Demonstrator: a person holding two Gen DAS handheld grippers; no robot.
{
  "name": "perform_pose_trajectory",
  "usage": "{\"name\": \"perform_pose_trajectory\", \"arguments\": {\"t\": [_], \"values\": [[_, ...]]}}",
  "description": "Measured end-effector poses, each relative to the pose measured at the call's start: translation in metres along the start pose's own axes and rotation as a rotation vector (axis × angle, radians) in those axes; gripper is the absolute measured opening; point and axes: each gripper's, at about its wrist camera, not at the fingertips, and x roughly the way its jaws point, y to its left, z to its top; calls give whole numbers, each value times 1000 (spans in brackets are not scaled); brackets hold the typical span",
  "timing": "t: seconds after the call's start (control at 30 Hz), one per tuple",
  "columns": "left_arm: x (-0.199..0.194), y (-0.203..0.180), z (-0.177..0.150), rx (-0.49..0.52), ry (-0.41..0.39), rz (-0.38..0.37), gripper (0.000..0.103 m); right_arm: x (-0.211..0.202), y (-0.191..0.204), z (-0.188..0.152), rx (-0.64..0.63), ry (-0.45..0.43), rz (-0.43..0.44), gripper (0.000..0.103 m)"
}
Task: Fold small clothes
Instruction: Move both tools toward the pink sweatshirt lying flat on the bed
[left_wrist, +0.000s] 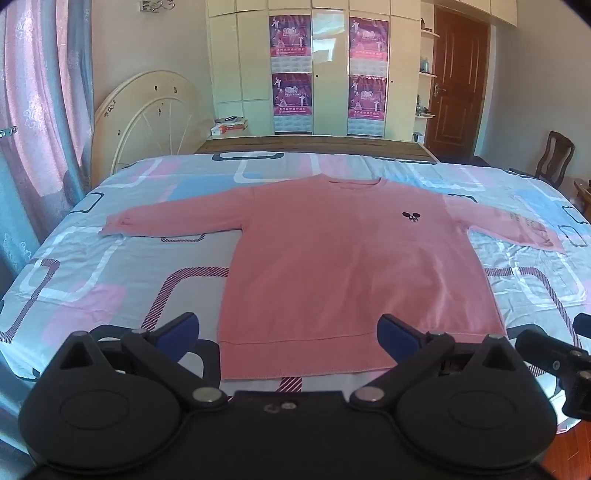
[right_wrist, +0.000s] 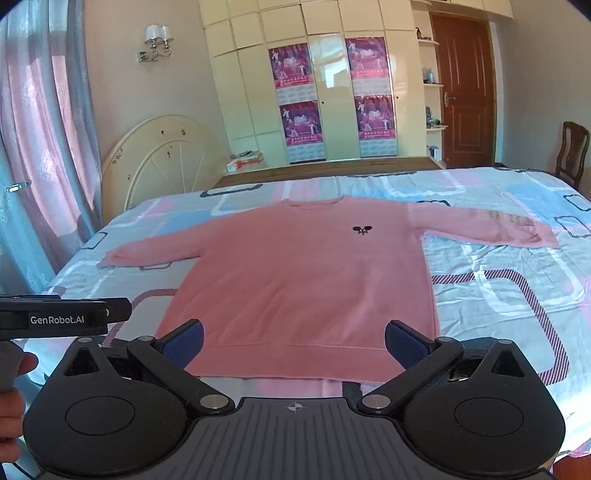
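Observation:
A pink long-sleeved sweater (left_wrist: 351, 258) (right_wrist: 306, 280) lies flat and face up on the bed, both sleeves spread out, a small dark logo (left_wrist: 410, 216) on its chest. My left gripper (left_wrist: 288, 332) hovers open over the sweater's near hem, its blue pads wide apart with nothing between them. Over that hem too, my right gripper (right_wrist: 293, 339) stands open and grips nothing. Part of the right gripper's black body (left_wrist: 561, 358) shows at the right edge of the left wrist view; the left one's body (right_wrist: 62, 317) shows at the left of the right wrist view, with a hand under it.
The bed carries a sheet (left_wrist: 110, 266) patterned in blue, pink and white. Curtains (left_wrist: 40, 110) hang on the left, a cream headboard (left_wrist: 147, 118) leans on the wall. Wardrobes with posters (left_wrist: 328, 74), a brown door (left_wrist: 458, 81) and a wooden chair (left_wrist: 556, 157) stand beyond the bed.

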Motion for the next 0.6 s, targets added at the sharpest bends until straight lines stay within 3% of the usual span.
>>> {"name": "perform_pose_trajectory", "arguments": {"t": [0.6], "values": [[4, -1, 3, 1, -1, -4, 103, 3, -2, 1, 15, 8, -6, 103]]}}
